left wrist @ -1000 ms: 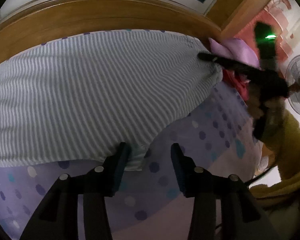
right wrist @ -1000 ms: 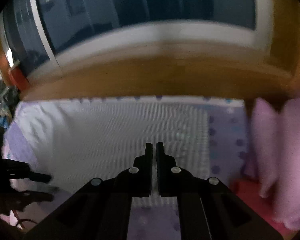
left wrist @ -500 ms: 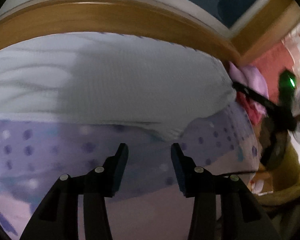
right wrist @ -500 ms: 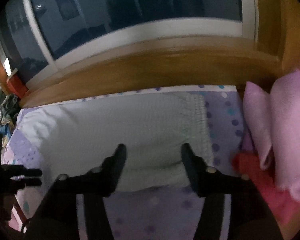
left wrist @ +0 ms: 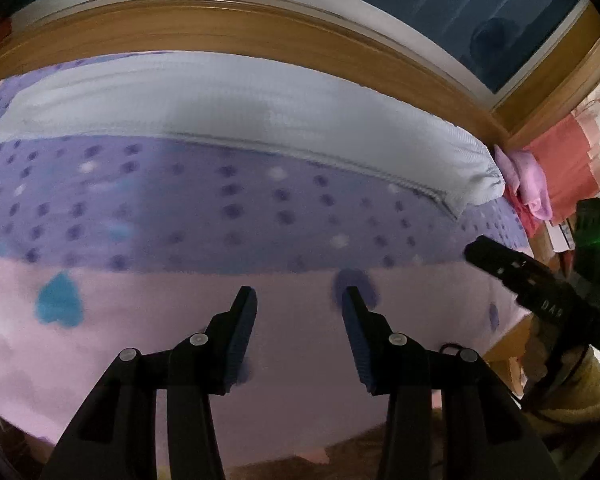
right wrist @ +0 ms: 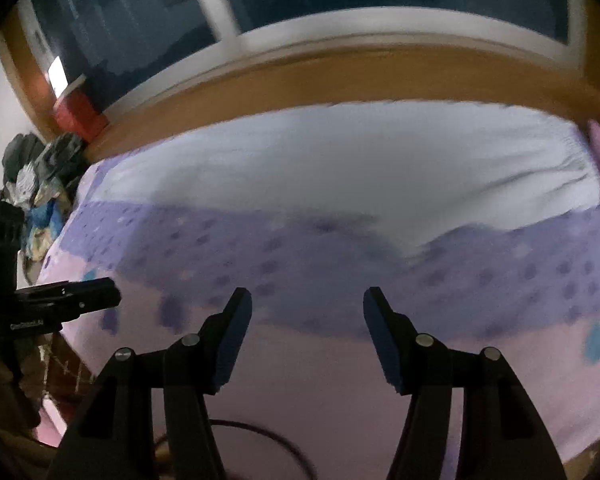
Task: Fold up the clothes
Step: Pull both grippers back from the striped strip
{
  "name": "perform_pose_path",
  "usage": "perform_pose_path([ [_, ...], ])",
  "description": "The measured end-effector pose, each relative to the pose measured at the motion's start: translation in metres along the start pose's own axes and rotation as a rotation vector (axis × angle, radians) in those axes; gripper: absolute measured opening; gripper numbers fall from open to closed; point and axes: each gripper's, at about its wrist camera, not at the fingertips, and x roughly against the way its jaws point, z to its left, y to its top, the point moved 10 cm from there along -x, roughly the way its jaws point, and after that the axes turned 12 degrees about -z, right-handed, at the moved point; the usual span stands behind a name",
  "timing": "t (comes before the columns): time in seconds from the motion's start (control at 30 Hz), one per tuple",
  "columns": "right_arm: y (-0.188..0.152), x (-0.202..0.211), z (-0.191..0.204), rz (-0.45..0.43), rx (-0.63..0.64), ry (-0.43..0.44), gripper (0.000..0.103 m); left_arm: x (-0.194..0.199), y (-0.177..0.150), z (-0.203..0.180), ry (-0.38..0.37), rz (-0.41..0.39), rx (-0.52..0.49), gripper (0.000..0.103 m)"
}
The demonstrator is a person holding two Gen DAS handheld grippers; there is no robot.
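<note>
A pale grey-and-white striped garment (left wrist: pixel 260 108) lies folded in a long band along the far side of the bed, next to the wooden frame; it also shows in the right wrist view (right wrist: pixel 340 160). My left gripper (left wrist: pixel 296 308) is open and empty, above the near pink part of the bedsheet, well back from the garment. My right gripper (right wrist: pixel 306 308) is open and empty, also back over the near sheet. The right gripper shows at the right of the left wrist view (left wrist: pixel 500 264), and the left gripper at the left of the right wrist view (right wrist: pixel 84 300).
The bedsheet (left wrist: pixel 220 216) is purple with dots and pink near me. A wooden frame (left wrist: pixel 220 24) and window run behind the bed. Pink and red cloth (left wrist: pixel 528 184) lies at the bed's right end. A pile of dark clothes (right wrist: pixel 40 172) sits at the left end.
Both grippers have pulled back from the garment toward the near edge of the bed. The right gripper, shut a second ago, opened and let the garment go. The garment now lies farther away.
</note>
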Motion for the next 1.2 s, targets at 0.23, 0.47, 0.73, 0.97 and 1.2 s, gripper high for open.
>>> perform_pose_path([
  [0.23, -0.010, -0.019, 0.099, 0.016, 0.104, 0.029, 0.059, 0.037, -0.006, 0.057, -0.004, -0.023, 0.049, 0.045],
  [0.47, 0.003, -0.055, 0.169, 0.027, 0.200, 0.102, 0.059, 0.053, 0.005, 0.113, 0.042, -0.051, 0.097, 0.045],
  [0.73, 0.020, -0.104, 0.239, 0.022, 0.253, 0.192, 0.059, 0.074, 0.041, 0.182, 0.107, -0.077, 0.088, 0.045],
  [0.97, 0.018, -0.129, 0.286, 0.044, 0.266, 0.176, 0.059, 0.080, 0.067, 0.250, 0.103, -0.055, 0.070, 0.045],
  [1.2, 0.011, -0.156, 0.336, 0.047, 0.166, 0.044, 0.059, 0.084, 0.095, 0.313, 0.052, -0.012, 0.012, 0.045],
])
